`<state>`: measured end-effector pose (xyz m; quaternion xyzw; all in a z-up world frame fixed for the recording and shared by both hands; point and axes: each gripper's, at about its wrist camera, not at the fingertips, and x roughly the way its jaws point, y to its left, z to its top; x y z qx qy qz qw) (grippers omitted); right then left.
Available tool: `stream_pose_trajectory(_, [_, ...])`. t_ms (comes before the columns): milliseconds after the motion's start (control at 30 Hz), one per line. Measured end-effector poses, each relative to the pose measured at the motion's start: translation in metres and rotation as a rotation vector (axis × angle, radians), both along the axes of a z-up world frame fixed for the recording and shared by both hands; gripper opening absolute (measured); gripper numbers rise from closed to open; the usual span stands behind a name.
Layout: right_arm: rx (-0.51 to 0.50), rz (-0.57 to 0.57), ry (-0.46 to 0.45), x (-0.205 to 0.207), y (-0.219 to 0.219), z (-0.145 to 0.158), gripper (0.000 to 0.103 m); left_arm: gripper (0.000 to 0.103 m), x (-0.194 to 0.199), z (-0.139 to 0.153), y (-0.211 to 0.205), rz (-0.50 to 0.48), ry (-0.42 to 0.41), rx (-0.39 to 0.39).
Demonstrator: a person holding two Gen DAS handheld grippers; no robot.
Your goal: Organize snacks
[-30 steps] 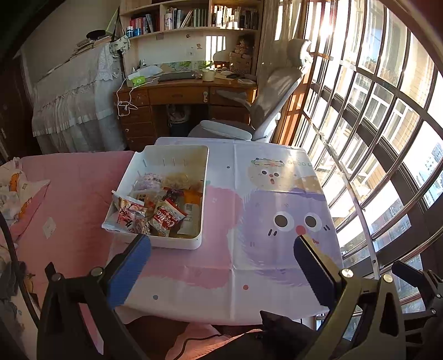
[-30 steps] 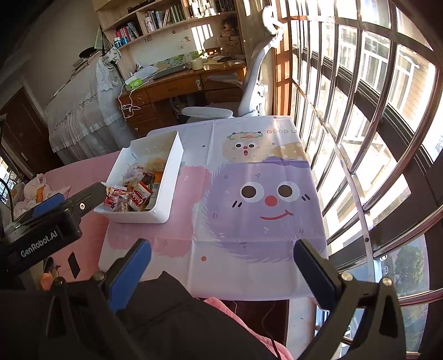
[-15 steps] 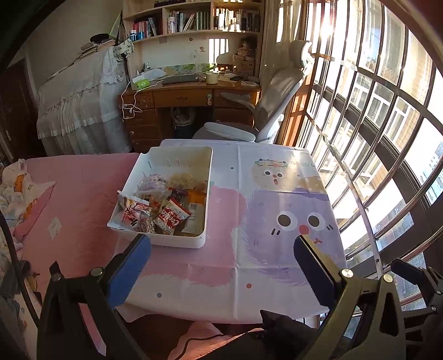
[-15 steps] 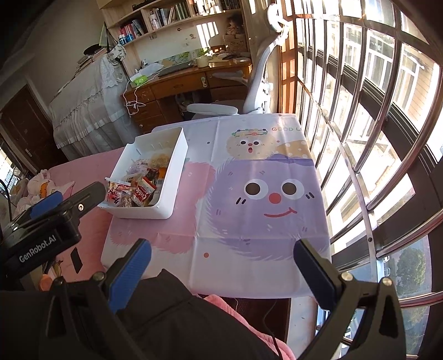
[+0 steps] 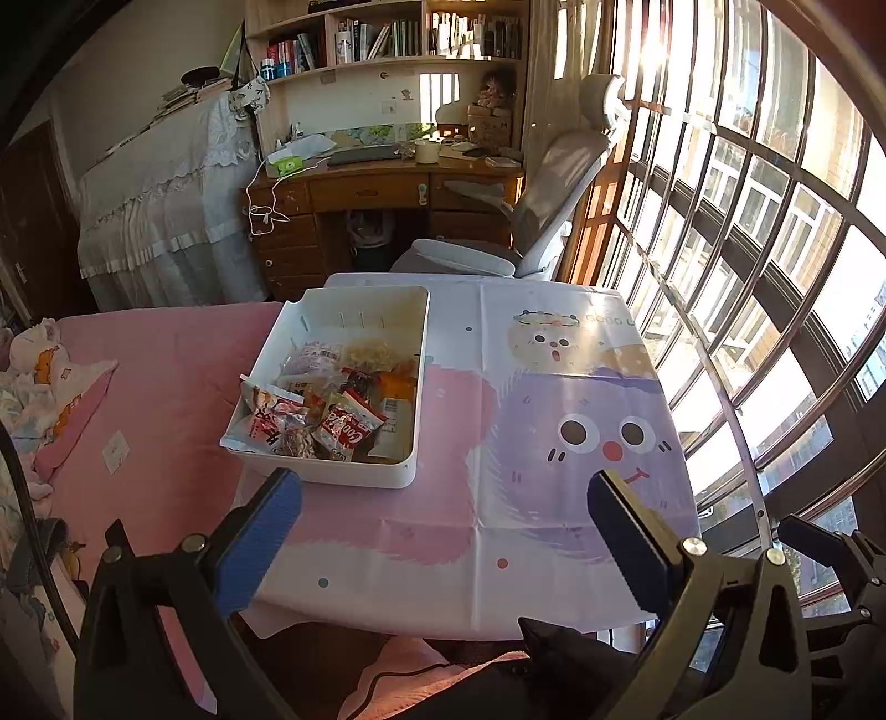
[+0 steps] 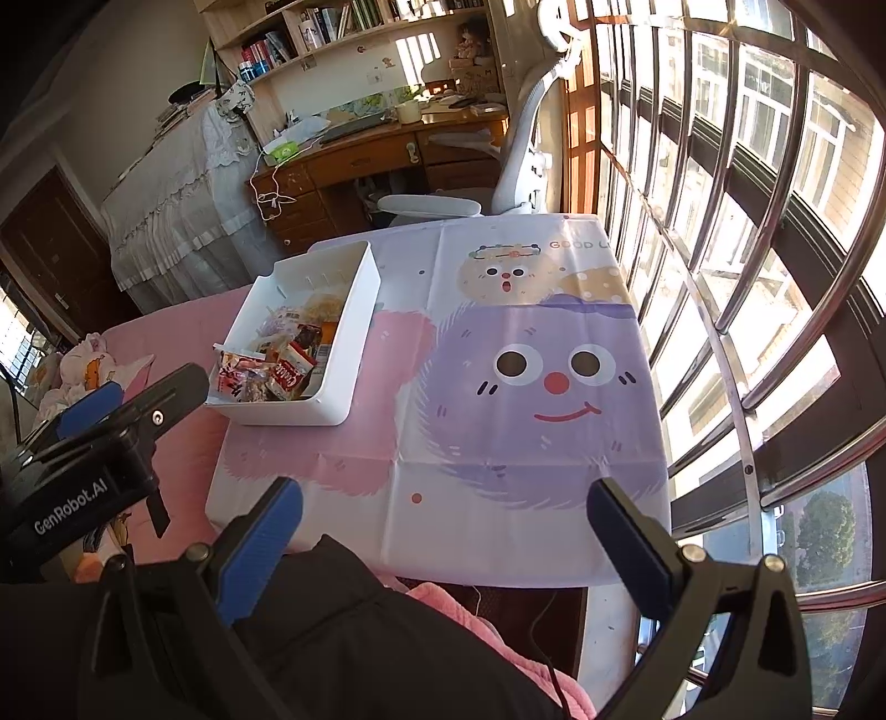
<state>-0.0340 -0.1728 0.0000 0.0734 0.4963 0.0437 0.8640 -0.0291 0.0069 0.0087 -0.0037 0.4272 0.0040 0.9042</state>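
Note:
A white plastic bin [image 5: 412, 354] [image 6: 349, 382] sits on the left part of a small table covered by a cartoon-monster cloth [image 5: 554, 443] [image 6: 526, 399]. Inside lie several snack packets, among them a red cookie bag [image 5: 346, 426] [image 6: 288, 374]. My left gripper [image 5: 443, 531] hovers open near the table's front edge, just in front of the bin, holding nothing. My right gripper [image 6: 443, 531] is open too, back from the front edge and above a dark sleeve. The left gripper's body [image 6: 94, 443] shows at the left of the right wrist view.
A pink bed [image 5: 155, 399] adjoins the table on the left. A barred window [image 5: 747, 249] runs along the right. Behind the table stand a grey office chair [image 5: 542, 221], a wooden desk [image 5: 382, 188] and bookshelves [image 5: 387, 39]. A dark sleeve [image 6: 332, 637] fills the foreground.
Both grippers have moved slightly forward and up, so the bin and cloth sit a little lower and closer in view. Both stay open and empty.

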Motion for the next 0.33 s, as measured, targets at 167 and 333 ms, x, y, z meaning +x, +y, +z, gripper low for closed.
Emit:
stream_pose_trajectory(167, [0.001,-0.003,0.005,0.0007,-0.0002,-0.0004,0.103,0.103,-0.0001,0.0001,-0.0003,0.0,0.001,0.0])
stream_pose_trajectory(333, [0.002,-0.004,0.008,0.0016,-0.0005,-0.0015,0.103,0.103,0.0004,0.0001,-0.0011,0.001,0.001,0.0])
